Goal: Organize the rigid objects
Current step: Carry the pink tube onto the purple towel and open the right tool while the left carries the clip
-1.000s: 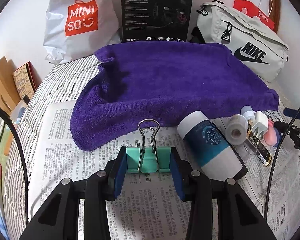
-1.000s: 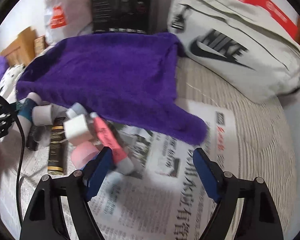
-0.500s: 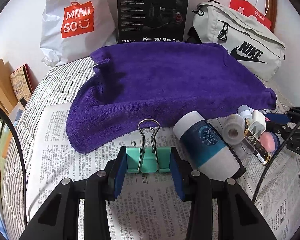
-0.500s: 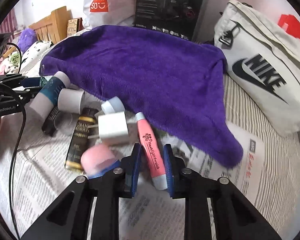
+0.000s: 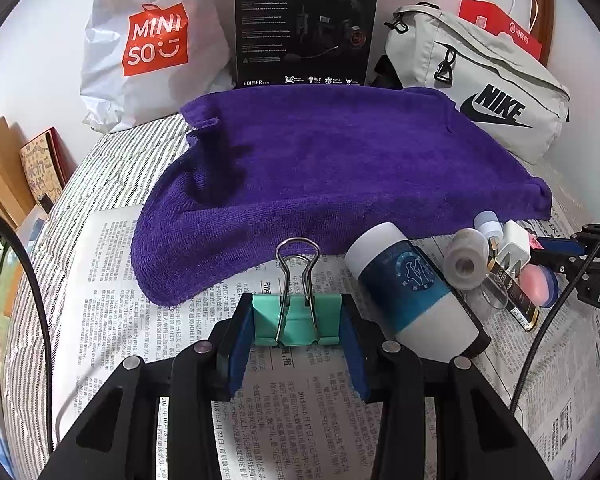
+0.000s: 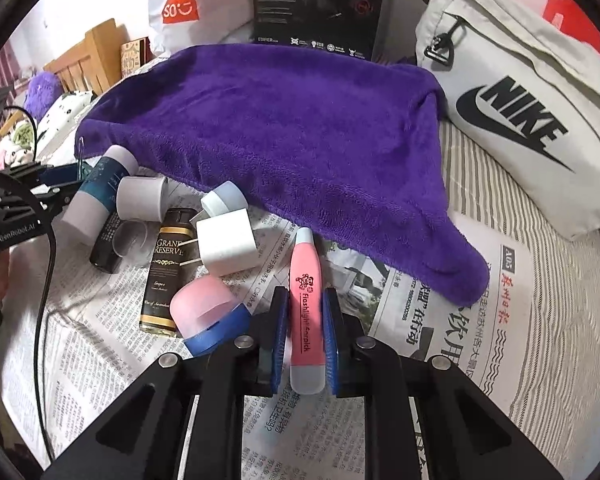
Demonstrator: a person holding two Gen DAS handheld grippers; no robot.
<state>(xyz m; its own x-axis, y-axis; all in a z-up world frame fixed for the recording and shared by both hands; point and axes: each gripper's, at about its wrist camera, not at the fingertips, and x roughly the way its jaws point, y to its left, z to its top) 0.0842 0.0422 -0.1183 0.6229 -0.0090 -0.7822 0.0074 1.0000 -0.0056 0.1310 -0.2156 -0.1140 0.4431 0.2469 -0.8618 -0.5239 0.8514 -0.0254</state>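
Note:
My left gripper is shut on a mint-green binder clip with silver wire handles, held over newspaper just before the purple towel. My right gripper is shut on a pink flashlight earpick at the towel's near edge. Left of it lies a pile: a white and teal bottle, a white tape roll, a dark "Grand Reserve" bottle, a white charger cube, a pink and blue jar. The bottle also shows in the left wrist view.
Newspaper covers a striped bedsheet. Behind the towel stand a Miniso bag, a black Edifier box and a grey Nike bag. A wooden bed frame is far left. A black cable hangs at the left.
My right gripper went from wide open to shut on the pink earpick. My left gripper kept the binder clip and barely moved.

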